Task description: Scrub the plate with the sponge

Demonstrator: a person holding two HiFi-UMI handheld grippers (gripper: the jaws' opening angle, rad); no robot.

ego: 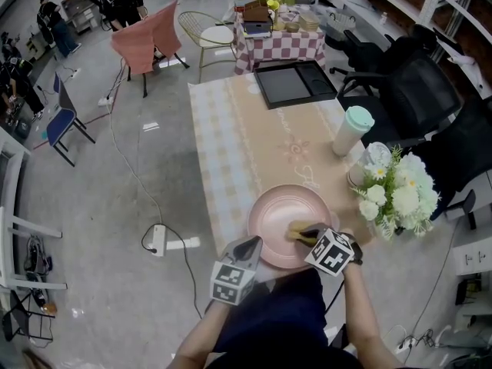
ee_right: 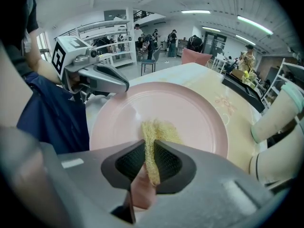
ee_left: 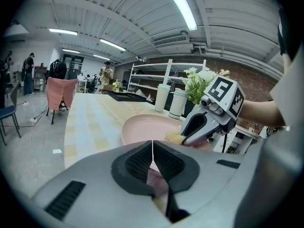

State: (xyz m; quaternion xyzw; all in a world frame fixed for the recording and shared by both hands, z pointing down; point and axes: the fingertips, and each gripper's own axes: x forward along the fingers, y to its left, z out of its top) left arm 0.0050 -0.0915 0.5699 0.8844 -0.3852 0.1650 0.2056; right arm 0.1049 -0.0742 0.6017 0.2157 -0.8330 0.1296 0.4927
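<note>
A pink plate point(ego: 278, 215) lies at the near end of the long table point(ego: 231, 129). A yellow sponge point(ego: 298, 232) rests on the plate's right half, and my right gripper point(ego: 310, 237) is shut on it. In the right gripper view the sponge point(ee_right: 159, 130) stands pinched between the pads, pressed to the plate point(ee_right: 190, 110). My left gripper point(ego: 251, 246) is shut on the plate's near left rim; its tip point(ee_right: 124, 85) shows there. In the left gripper view the plate point(ee_left: 142, 126) runs into the shut left gripper point(ee_left: 152, 144), with the sponge point(ee_left: 174, 137) and right gripper point(ee_left: 184, 139) beyond.
A white tumbler with a teal lid point(ego: 352, 130), a glass jar point(ego: 369, 162) and a bunch of white flowers point(ego: 400, 192) stand along the table's right side. A black tray point(ego: 295, 82) lies at the far end. Black office chairs point(ego: 419, 91) crowd the right.
</note>
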